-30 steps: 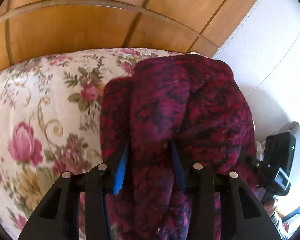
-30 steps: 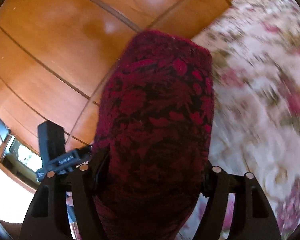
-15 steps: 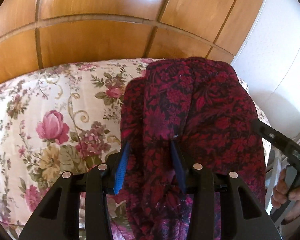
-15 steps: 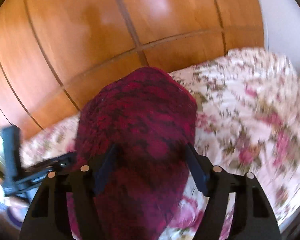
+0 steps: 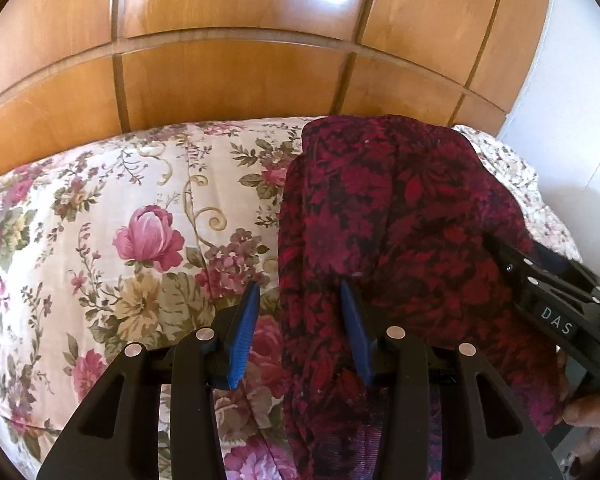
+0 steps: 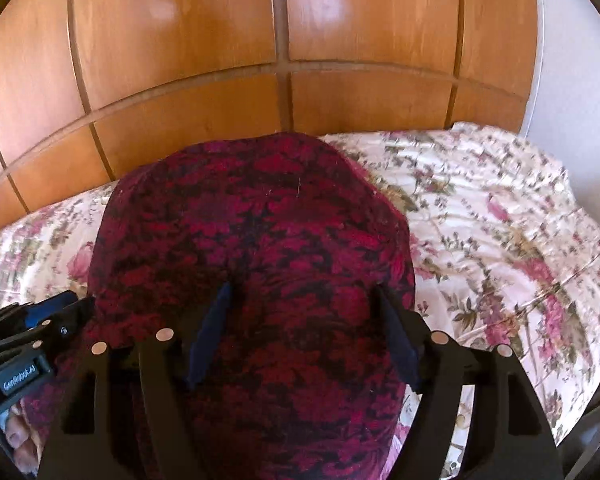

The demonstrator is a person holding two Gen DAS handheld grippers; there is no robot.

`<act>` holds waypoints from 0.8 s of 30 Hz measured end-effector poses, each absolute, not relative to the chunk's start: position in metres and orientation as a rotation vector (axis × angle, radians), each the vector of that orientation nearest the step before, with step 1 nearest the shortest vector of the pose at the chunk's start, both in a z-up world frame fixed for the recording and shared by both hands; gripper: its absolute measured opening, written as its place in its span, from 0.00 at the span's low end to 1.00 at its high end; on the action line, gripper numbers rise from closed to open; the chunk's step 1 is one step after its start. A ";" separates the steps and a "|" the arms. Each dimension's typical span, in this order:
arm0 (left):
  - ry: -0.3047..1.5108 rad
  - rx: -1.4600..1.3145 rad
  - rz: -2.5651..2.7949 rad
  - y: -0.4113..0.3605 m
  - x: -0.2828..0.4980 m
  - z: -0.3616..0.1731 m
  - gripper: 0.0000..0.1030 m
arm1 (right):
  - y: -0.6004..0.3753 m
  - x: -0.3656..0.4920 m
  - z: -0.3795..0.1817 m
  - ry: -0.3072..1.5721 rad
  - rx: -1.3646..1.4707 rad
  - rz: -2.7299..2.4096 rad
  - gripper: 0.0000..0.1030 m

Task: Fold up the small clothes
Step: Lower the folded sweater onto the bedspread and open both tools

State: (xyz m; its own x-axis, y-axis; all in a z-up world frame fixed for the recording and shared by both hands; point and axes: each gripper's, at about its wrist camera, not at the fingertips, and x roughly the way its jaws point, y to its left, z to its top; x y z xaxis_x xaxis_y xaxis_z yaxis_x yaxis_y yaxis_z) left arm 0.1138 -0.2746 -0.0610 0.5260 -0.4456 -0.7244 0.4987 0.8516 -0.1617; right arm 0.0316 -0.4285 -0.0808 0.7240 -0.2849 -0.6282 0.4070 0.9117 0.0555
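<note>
Both tools are carrying the dark red garment above the floral bed. The left tool is gripping its edge at 5 o'clock; the right tool, jaws reopening, is straddling a thick bunch. Ideally, both are lowering together, keeping the edge taut.

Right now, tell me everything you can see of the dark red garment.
The dark red garment is soft cloth printed with crimson flowers and leaves on black. It hangs bunched in folds above the floral bedspread, before a wooden panelled wall. The left claw has a fold between its blue fingers; its far finger is sunk in the cloth, the near one stands beside it. The right claw, whose jaws have just been opening, straddles a wide bunch. Its shape and lower end are hidden.
</note>
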 end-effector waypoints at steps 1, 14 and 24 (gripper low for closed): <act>0.848 0.067 -0.550 -0.274 0.115 -0.059 0.41 | -0.427 0.034 -0.079 0.658 0.196 -0.394 0.72; 0.776 0.085 -0.516 -0.265 0.094 -0.027 0.42 | -0.427 -0.014 -0.046 0.580 0.273 -0.397 0.93; 0.730 0.074 -0.497 -0.250 0.080 -0.015 0.55 | -0.394 -0.049 -0.035 0.543 0.265 -0.523 0.98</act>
